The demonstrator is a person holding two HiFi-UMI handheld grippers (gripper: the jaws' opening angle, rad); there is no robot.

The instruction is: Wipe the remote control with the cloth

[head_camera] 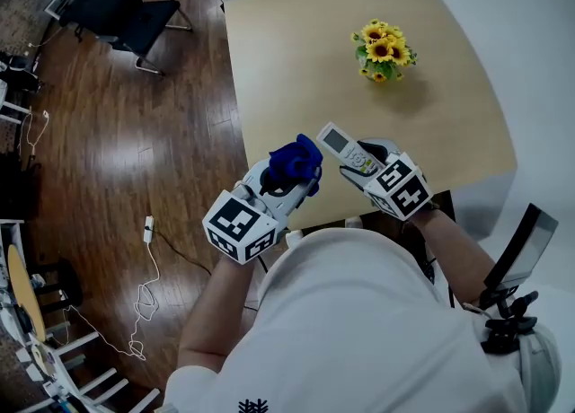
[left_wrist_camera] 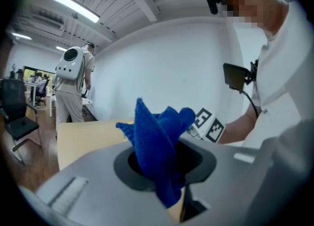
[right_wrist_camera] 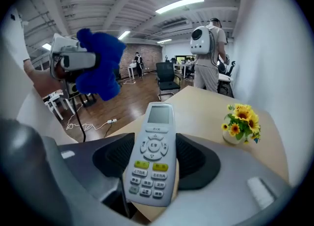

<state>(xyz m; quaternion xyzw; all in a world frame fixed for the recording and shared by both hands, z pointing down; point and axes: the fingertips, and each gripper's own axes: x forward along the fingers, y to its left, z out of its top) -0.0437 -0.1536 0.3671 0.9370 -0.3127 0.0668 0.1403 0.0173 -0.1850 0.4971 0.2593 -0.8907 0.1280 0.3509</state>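
Two grippers are up in front of the person, over the near edge of the tabletop (head_camera: 296, 61), towards its left corner. The left gripper (head_camera: 302, 183) is clamped on the cloth (head_camera: 296, 158). Its own view shows the blue fabric pinched between the jaws, a bunched peak standing up above them and a tail hanging below. The right gripper (head_camera: 358, 162) has its jaws closed on the remote (head_camera: 345, 149), gripping it by the lower, button end. The white body points up and away with the small screen at the top, yellow keys midway down, face towards the camera. Neither thing rests on the tabletop; both are held in the air.

From the head view the cloth sits just left of the remote's screen end, very near it. The right gripper view shows the blue bundle up and to the left with a clear gap, so they are apart. The left gripper view catches the right gripper's marker cube (left_wrist_camera: 210, 125) just past the cloth.

On the tabletop, a small pot of sunflowers (head_camera: 384, 50) stands towards the far right side. Beyond the left edge there is dark wood floor (head_camera: 135, 151), a black chair (head_camera: 121, 7) and a white cable (head_camera: 148, 263). A second person with a white backpack (right_wrist_camera: 202, 41) stands beyond the far edge.
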